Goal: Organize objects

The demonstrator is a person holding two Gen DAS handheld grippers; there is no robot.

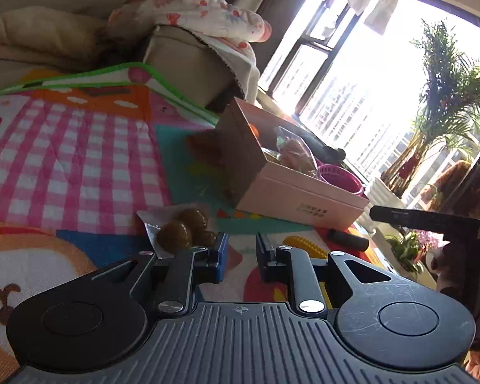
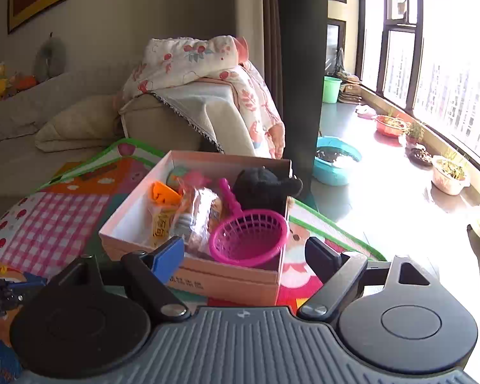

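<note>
A pink cardboard box (image 2: 227, 283) stands on the colourful play mat and holds a magenta basket (image 2: 249, 238), a black plush toy (image 2: 265, 188), an orange toy (image 2: 163, 193) and wrapped snack packs (image 2: 198, 214). My right gripper (image 2: 249, 252) is open, just in front of the box, holding nothing. In the left wrist view the box (image 1: 300, 198) lies ahead to the right. My left gripper (image 1: 241, 251) is open and empty above the mat. A clear packet of brown balls (image 1: 182, 230) lies just left of its left finger. A yellow toy corn (image 1: 304, 246) and a black stick-shaped object (image 1: 348, 240) lie past its right finger.
A beige sofa (image 2: 176, 121) draped with a floral cloth (image 2: 201, 60) stands behind the mat. A dark pillar (image 2: 300, 64), a blue basin (image 2: 336, 160) and plant pots (image 2: 449, 174) line the sunny window side. The right gripper's finger (image 1: 425, 219) crosses the left view's right side.
</note>
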